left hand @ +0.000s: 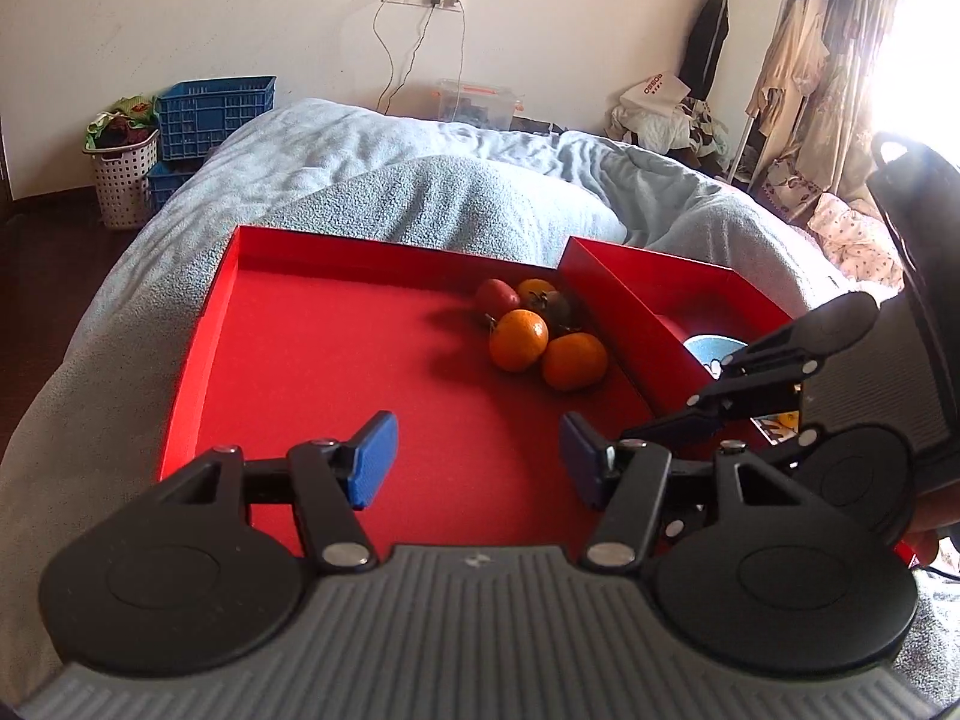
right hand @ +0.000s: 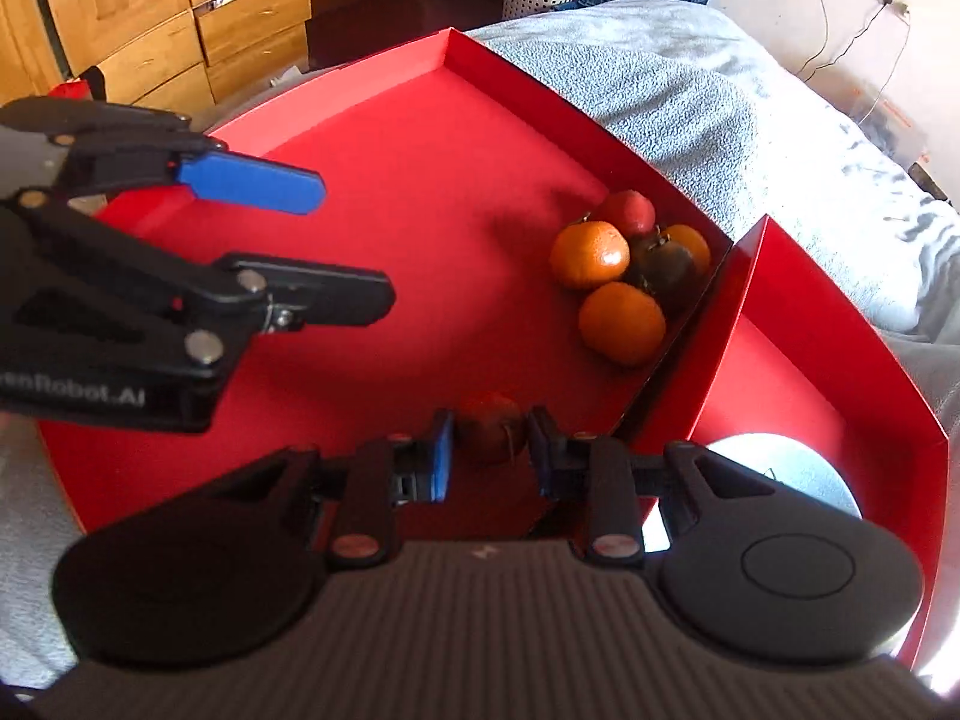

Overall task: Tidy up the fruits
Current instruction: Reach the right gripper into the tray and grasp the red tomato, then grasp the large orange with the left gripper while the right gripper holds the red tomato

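Between the right gripper's [right hand: 489, 456] jaws sits a dark red tomato [right hand: 489, 433], clenched from both sides above the near edge of the big red tray [right hand: 360, 138]. Five more fruits [right hand: 624, 276] cluster in that tray's far corner, against the smaller red tray [right hand: 780, 348] holding a pale plate [right hand: 774, 456]. Over the big tray hovers the left gripper [left hand: 477, 459], jaws released. Both trays lie on a bed [left hand: 420, 180].
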A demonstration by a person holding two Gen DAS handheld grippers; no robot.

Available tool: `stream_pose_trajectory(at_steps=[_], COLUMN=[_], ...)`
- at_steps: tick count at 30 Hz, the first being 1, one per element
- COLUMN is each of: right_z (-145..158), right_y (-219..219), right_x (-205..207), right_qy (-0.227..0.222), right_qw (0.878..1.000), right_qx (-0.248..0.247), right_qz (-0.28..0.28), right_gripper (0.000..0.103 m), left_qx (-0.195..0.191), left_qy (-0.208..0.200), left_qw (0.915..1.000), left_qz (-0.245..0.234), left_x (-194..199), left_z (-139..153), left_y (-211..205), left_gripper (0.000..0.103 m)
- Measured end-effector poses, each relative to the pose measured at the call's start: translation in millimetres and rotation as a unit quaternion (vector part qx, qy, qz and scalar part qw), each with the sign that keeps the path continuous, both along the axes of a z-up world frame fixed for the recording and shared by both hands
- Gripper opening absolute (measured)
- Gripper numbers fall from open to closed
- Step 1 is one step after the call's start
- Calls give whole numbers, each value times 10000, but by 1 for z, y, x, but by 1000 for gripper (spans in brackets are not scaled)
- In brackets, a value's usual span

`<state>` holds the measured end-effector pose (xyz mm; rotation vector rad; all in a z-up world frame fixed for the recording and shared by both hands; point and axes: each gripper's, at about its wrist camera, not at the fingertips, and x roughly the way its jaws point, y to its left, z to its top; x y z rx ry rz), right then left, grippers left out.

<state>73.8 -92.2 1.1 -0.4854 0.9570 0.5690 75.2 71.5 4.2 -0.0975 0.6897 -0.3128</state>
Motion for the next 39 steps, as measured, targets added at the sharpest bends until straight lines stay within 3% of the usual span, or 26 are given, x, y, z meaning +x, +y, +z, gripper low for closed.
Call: stream_pose_trajectory(at_steps=[7,9,14,18,24,27,31,36,39], right_z=[-13,-12,-9,6,28,34,39,39,37], right_y=[23,23,14,2,-27,-36,-44,-48,-51], right_x=[-10,-8,-15,-41,-89,-104,-114,-120,-120], right_qy=[-373,-408,-443,-685,-1061,-1199,-1301,-1298,-1270], right_qw=[9951,9952,9974,9976,9863,9806,9762,9714,9700], right_qx=[-851,-826,-535,86,1122,1403,1607,1880,1981], right_qz=[343,343,210,-52,-587,-661,-651,-654,-620], right_gripper=[34,34,32,32,32,32,32,32,32], left_qx=[-88,-51,10,229,720,1051,1730,2397,2539], left_qy=[105,100,120,125,8,-45,-85,-16,-44], left_qw=[9999,9999,9999,9996,9959,9897,9715,9539,9503], left_qz=[89,73,38,-104,-557,-971,-1621,-1804,-1799], left_x=[3,3,3,7,24,38,58,85,95], left_z=[-2,-3,-3,-1,6,9,3,-19,-30], left_y=[4,3,1,-7,-28,-42,-66,-85,-90], left_gripper=[66,66,66,66,66,66,66,66,64])
